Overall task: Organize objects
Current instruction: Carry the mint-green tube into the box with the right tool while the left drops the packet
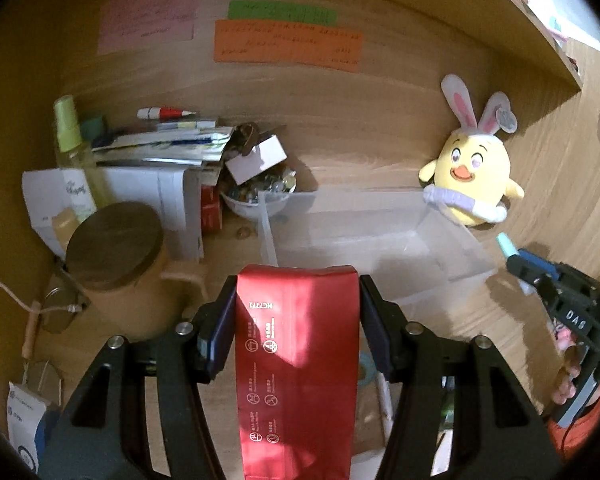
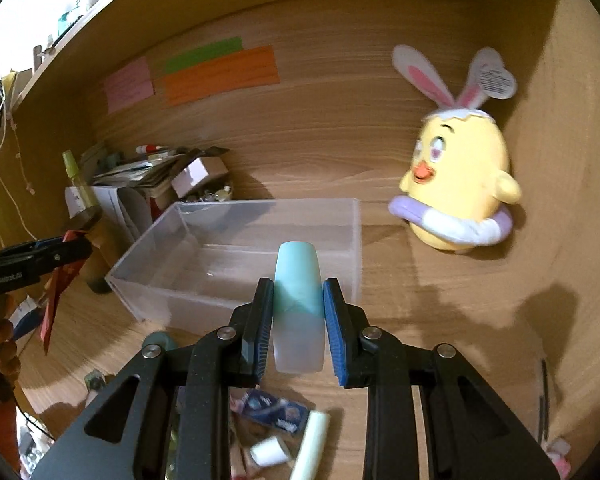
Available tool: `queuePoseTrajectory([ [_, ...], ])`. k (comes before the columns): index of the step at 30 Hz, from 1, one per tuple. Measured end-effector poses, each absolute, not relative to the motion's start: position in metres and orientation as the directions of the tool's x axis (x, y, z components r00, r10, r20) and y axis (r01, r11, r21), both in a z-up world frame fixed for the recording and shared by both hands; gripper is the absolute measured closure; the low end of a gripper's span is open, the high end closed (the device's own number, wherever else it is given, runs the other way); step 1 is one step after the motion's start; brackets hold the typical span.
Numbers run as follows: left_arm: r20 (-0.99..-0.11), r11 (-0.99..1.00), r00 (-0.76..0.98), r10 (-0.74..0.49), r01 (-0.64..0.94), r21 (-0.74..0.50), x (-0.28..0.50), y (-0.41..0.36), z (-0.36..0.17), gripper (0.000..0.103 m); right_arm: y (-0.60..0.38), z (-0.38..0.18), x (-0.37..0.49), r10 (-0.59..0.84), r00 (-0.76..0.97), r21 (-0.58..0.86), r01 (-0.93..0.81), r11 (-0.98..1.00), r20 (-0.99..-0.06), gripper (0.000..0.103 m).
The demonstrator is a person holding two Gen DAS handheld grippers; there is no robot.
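The left gripper (image 1: 298,312) is clamped on a red foil pouch (image 1: 298,368), its pads pressing both long edges while the pouch runs back under the camera. Just ahead of its fingertips lies a clear plastic bin (image 1: 376,236), and to its left stands a tan canister with a dark wooden lid (image 1: 114,246); further left and behind that are a green spray bottle (image 1: 70,140) and a pile of papers (image 1: 160,144). The right gripper (image 2: 298,312) grips a small bottle with a mint-green cap (image 2: 298,304), cap pointing forward toward the near wall of the same bin (image 2: 236,276). Ahead and to its right a yellow chick plush with bunny ears (image 2: 460,184) stands against the wooden back panel (image 2: 320,120).
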State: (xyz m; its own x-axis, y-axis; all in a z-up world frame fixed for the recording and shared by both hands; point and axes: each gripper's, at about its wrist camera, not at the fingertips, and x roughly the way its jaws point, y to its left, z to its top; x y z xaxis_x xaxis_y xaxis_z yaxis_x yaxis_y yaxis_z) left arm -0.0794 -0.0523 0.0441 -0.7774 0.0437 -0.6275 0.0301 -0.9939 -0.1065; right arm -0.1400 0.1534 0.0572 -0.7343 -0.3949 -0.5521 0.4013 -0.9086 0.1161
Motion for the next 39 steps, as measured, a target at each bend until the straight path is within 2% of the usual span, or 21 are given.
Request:
queuePoseTrajectory([
  [22,-0.641,-0.994,-0.765,0.061,0.012,-0.108,-0.163,-0.039,0.059,0.046,0.116,0.064,-0.211,-0.404,-0.700,0.083,0.444,-0.892,-0.589,0.080],
  [39,-0.770,-1.000,-0.638,0.004,0.009,-0.013,-0.229,-0.010,0.011,0.046,0.094,0.021,-0.245,-0.360,-0.604,0.046,0.470,-0.881,-0.712,0.080],
])
